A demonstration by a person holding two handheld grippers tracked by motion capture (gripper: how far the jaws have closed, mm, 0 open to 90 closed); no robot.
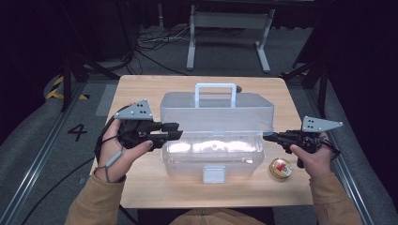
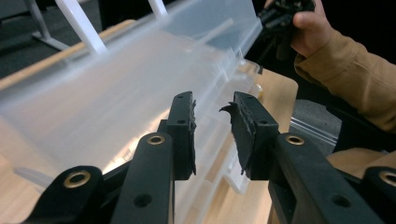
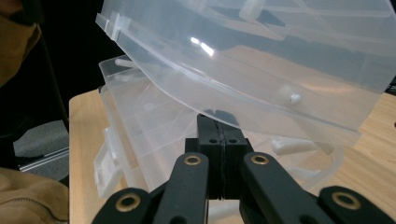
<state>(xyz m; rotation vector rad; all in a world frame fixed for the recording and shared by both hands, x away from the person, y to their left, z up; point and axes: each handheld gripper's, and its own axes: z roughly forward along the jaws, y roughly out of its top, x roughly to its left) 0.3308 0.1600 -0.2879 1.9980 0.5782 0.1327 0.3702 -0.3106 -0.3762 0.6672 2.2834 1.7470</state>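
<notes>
The left hand-held gripper [image 1: 176, 131], held in a person's left hand [image 1: 119, 152] at the left of the high view, points level toward the left end of a clear plastic storage box [image 1: 213, 152] in the middle of the wooden table [image 1: 141, 187]. In the left gripper view its two black jaws stand apart with a clear gap between the pads and nothing pressed between them; the edge of the box's raised lid [image 2: 140, 79] runs away just beyond the tips toward the upper right of the frame.

The right hand-held gripper [image 1: 268, 138], gripped by the right hand [image 1: 312, 157] at the right of the high view, points level at the box's right end. In the right gripper view its jaws are clenched, pad flat against pad, their tips tucked under the right-hand edge of the tilted lid [image 3: 243, 70]; whether they touch the plastic cannot be told.

The box sits at the centre of the table, its long side toward the person. Its lid [image 1: 216, 112], with a white carrying handle [image 1: 215, 93] standing up on top, is lifted off the base at the near side and tilted, leaving a gap between lid and base. A white latch [image 1: 214, 174] hangs at the middle of the base's near wall. A small round gold-coloured tin [image 1: 280, 168] lies on the table just beside the box's lower right corner, near the right hand. Tan sleeves [image 1: 94, 201] enter from the bottom of the frame.
</notes>
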